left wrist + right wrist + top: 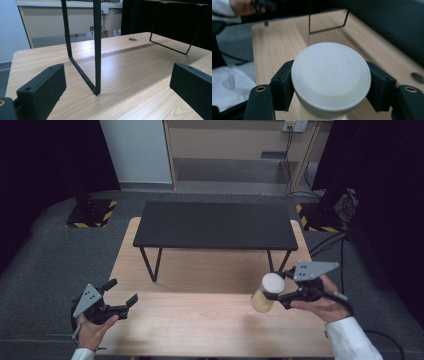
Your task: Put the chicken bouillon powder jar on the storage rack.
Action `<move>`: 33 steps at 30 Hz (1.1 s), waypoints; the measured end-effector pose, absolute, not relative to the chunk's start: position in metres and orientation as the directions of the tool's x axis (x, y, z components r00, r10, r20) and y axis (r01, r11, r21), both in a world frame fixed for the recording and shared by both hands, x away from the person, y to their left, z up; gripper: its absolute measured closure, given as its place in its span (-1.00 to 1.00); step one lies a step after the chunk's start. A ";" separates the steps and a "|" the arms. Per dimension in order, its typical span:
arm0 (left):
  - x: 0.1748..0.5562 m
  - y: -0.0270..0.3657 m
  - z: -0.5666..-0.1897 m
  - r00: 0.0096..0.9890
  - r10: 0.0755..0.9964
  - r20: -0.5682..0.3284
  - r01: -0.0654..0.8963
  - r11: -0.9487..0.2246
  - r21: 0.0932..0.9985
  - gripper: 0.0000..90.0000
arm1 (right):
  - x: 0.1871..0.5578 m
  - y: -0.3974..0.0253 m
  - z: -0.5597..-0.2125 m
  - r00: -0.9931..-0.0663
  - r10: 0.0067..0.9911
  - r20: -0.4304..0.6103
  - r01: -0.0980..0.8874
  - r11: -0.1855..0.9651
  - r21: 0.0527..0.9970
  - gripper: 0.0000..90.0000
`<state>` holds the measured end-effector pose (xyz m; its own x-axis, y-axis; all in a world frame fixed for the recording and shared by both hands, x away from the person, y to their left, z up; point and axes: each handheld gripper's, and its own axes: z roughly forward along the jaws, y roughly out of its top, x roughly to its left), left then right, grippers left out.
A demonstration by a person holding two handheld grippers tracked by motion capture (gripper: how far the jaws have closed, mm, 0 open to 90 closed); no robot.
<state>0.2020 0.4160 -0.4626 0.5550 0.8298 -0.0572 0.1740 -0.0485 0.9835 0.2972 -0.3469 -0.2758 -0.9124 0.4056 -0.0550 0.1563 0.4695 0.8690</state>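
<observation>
Wooden table [200, 330], jar [266, 292] in right tool [280, 290]

White-lidded cream jar [266, 292], black shelf [215, 225], pale wooden table [200, 320].

The right claw [331, 87] gripped a white-lidded jar [331, 77] above the counter [282, 40]; a hand [243, 7] showed at eleven o'clock.
</observation>
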 end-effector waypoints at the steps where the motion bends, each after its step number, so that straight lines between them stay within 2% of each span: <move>1: 0.202 0.416 -0.462 0.556 0.829 -0.055 0.172 -0.050 0.984 -1.00 | 0.296 -0.347 -0.263 -0.907 0.416 -0.063 0.152 0.465 0.872 -0.26; 3: 0.202 0.416 -0.463 0.555 0.830 -0.057 0.171 -0.047 0.984 -1.00 | 0.291 -0.344 -0.236 -0.886 0.455 -0.083 0.157 0.465 0.871 -0.26; 4: 0.202 0.416 -0.463 0.555 0.830 -0.057 0.171 -0.047 0.984 -1.00 | 0.291 -0.344 -0.236 -0.886 0.455 -0.083 0.157 0.465 0.871 -0.26; 5: 0.202 0.416 -0.463 0.555 0.830 -0.058 0.171 -0.046 0.984 -1.00 | 0.289 -0.341 -0.211 -0.871 0.479 -0.108 0.151 0.471 0.869 -0.26; 6: 0.202 0.416 -0.463 0.555 0.830 -0.058 0.171 -0.046 0.984 -1.00 | 0.289 -0.341 -0.211 -0.871 0.479 -0.108 0.151 0.471 0.869 -0.26; 8: 0.202 0.416 -0.462 0.557 0.829 -0.056 0.170 -0.048 0.984 -1.00 | 0.291 -0.339 -0.179 -0.856 0.505 -0.114 0.153 0.458 0.876 -0.26; 9: 0.202 0.416 -0.462 0.557 0.829 -0.056 0.170 -0.048 0.984 -1.00 | 0.291 -0.339 -0.179 -0.856 0.505 -0.114 0.153 0.458 0.876 -0.26; 13: 0.202 0.416 -0.462 0.557 0.828 -0.055 0.169 -0.048 0.984 -1.00 | 0.304 -0.332 -0.137 -0.827 0.550 -0.120 0.164 0.439 0.883 -0.26; 17: 0.201 0.417 -0.462 0.556 0.829 -0.055 0.166 -0.046 0.985 -1.00 | 0.319 -0.320 -0.115 -0.801 0.581 -0.144 0.171 0.453 0.875 -0.26; 23: 0.201 0.417 -0.462 0.554 0.830 -0.055 0.166 -0.045 0.985 -1.00 | 0.352 -0.303 -0.106 -0.750 0.647 -0.138 0.221 0.442 0.869 -0.26; 33: 0.201 0.418 -0.463 0.552 0.831 -0.062 0.167 -0.037 0.985 -1.00 | 0.394 -0.291 -0.130 -0.625 0.774 -0.100 0.316 0.367 0.875 -0.26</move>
<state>0.2013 0.4182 -0.4634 0.5524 0.8312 -0.0623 0.1674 -0.0374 0.9852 0.3940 -0.2910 -0.1303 -0.6249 0.7743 -0.0998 0.3155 0.3675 0.8749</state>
